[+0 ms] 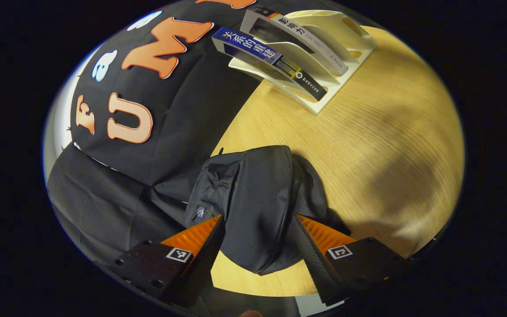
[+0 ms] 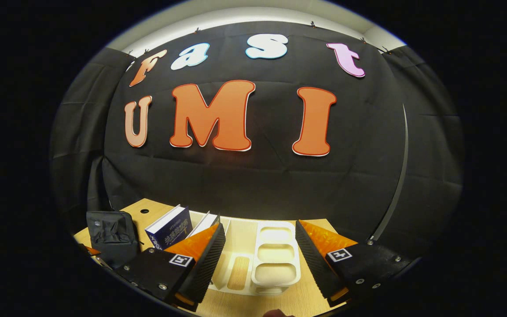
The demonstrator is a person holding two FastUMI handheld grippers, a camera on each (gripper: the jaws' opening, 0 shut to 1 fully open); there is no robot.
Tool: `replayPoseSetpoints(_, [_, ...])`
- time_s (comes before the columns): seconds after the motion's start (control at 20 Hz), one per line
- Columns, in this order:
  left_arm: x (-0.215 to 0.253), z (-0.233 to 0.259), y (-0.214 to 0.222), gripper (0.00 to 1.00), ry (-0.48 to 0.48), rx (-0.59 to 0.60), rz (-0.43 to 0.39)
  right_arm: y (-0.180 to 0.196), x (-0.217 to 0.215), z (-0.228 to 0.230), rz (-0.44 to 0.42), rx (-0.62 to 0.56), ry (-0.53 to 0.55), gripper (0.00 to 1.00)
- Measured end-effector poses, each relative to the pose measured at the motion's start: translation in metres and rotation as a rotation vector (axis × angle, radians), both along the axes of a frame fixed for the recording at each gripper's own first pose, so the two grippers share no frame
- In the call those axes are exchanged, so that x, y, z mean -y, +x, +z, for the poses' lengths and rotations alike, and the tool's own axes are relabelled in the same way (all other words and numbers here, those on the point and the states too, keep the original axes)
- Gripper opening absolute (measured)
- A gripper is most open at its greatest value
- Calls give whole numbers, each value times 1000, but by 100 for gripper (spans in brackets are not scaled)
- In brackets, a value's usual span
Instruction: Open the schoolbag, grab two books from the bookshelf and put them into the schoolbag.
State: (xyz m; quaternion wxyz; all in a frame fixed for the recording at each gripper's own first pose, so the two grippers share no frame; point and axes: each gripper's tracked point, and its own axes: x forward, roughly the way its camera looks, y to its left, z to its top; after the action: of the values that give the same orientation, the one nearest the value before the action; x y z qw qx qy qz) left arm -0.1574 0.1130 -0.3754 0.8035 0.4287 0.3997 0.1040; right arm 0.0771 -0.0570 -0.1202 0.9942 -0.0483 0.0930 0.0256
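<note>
black schoolbag [image 1: 253, 207] on the wooden table [image 1: 381, 145], close to its back edge by the cloth wall, zipper shut. left gripper [image 1: 260, 235] fingers apart, hovering either side of the bag. white bookshelf [image 1: 324, 57] farther along that edge, holding two books [image 1: 266, 57]. right gripper [image 2: 260, 246] fingers apart, facing the bookshelf [image 2: 275, 259].

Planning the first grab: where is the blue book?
In the left gripper view, the blue book leans in the white rack beside the grey book, beyond the schoolbag.
</note>
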Motion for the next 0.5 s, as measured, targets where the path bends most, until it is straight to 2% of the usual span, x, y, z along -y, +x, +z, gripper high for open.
replayPoseSetpoints(0.15, [-3,5,1,95,26,14,2,-2,0,-1,4,-2,-1,95])
replayPoseSetpoints(0.3, [-7,-2,5,95,3,8,17,-4,2,-1,10,1,-4,95])
replayPoseSetpoints(0.5, [-14,-1,14,94,80,28,15,-7,3,3,23,11,1,94])
